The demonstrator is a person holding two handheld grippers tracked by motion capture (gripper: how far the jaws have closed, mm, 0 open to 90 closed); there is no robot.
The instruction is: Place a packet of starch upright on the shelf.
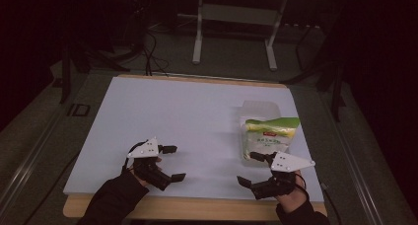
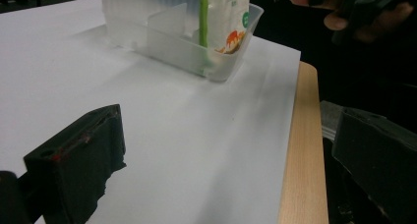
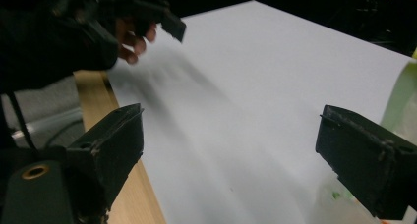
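Black left hand-held gripper (image 1: 172, 162) agape, low; right hand-held gripper (image 1: 251, 168) seemingly likewise.

Both forearms were extended over the near edge of the table (image 1: 197, 207), in dark sleeves. The left gripper (image 1: 172, 162) was held low at the near left part of the table, its jaws spread wide and turned rightward. The right gripper (image 1: 250, 168) was held at the near right part, its jaws likewise spread wide and turned leftward.
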